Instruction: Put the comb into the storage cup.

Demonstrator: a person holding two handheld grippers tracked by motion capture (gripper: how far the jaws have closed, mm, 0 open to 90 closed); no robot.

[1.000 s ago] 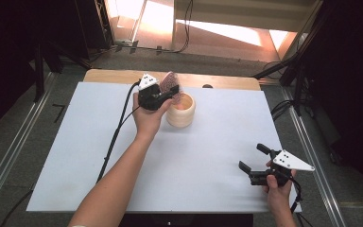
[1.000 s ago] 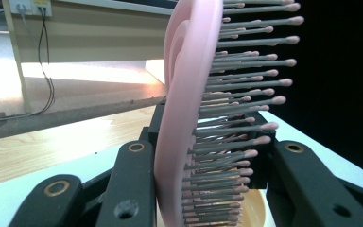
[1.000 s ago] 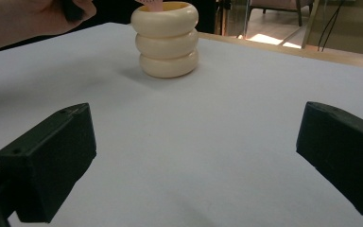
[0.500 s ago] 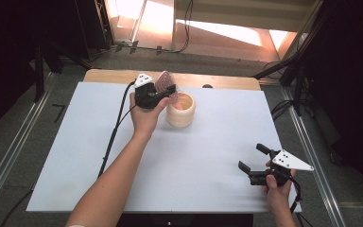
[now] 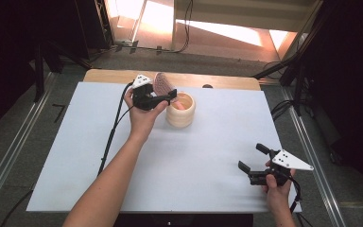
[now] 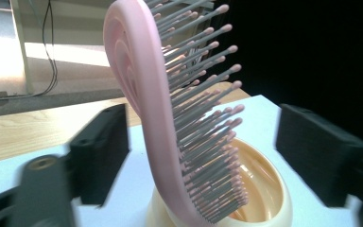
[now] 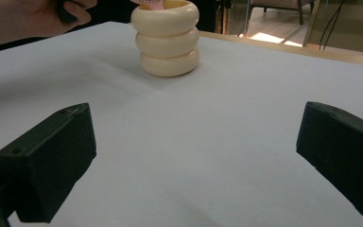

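Ok, I see the left gripper (image 5: 166, 98) at upper centre of the high view, jaws just been opening and now spread wide, released. The pink hairbrush (image 6: 170, 118) stands betw. them in the left gripper view, pads clear of it both sides. Brush sits head-up, tilted, lower end inside the cream ribbed cup (image 5: 180, 109), bristles facing frame right in that view. The cup's on the white desk (image 5: 208, 156), just right of my left hand (image 5: 142, 118). The right gripper (image 5: 257, 163) is at lower right of the high view, well apart from the cup, jaws wide, nothing in them; its own view has the cup (image 7: 166, 38) at top centre w/ bare desk betw. the jaws.
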